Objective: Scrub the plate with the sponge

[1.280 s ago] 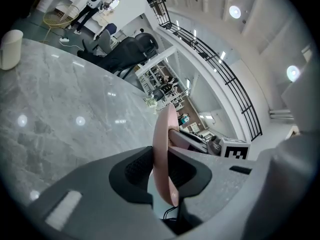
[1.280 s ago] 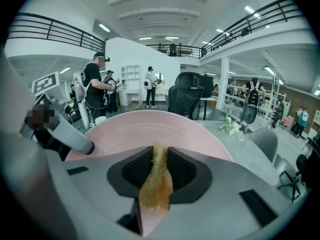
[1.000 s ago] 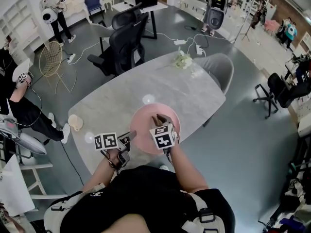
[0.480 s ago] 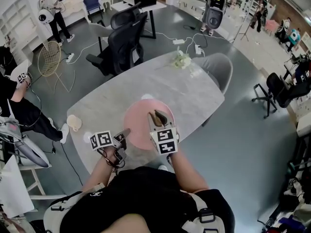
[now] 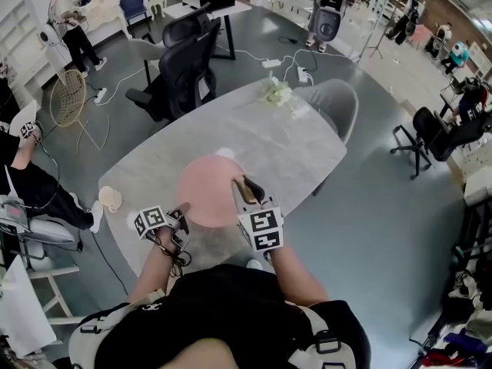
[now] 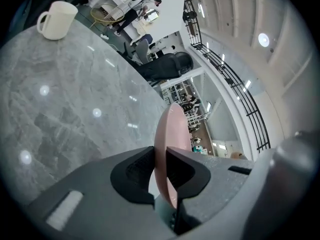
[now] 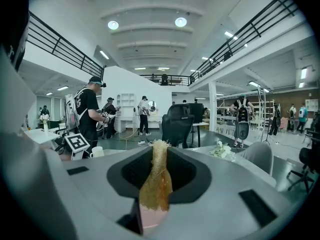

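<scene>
Grey marble bench [image 5: 307, 148], oval, in a large open workshop hall with a grey floor.

1. Left tool [image 5: 181, 210]: nearest, at the bench's near edge. Its jaws clamp the near-left rim of the plate and have just been opening slightly, with the rim between the pads.
2. Right tool [image 5: 250, 192]: just beside the left one, closed tight on the sponge.
3. Pink plate [image 5: 204, 187]: round, over the near half of the bench, held by the left tool; seen edge-on in the left gripper view [image 6: 170, 129].
4. Tan sponge [image 5: 247, 187]: squeezed narrow, standing up between the right tool's jaws at the plate's right edge; contact with the plate cannot be told.
5. White mug [image 5: 110, 198]: on the bench's left end, well apart from the plate.
6. White flowers [image 5: 277, 93]: at the bench's far end.
7. Black office chairs [image 5: 184, 75]: beyond the bench.
</scene>
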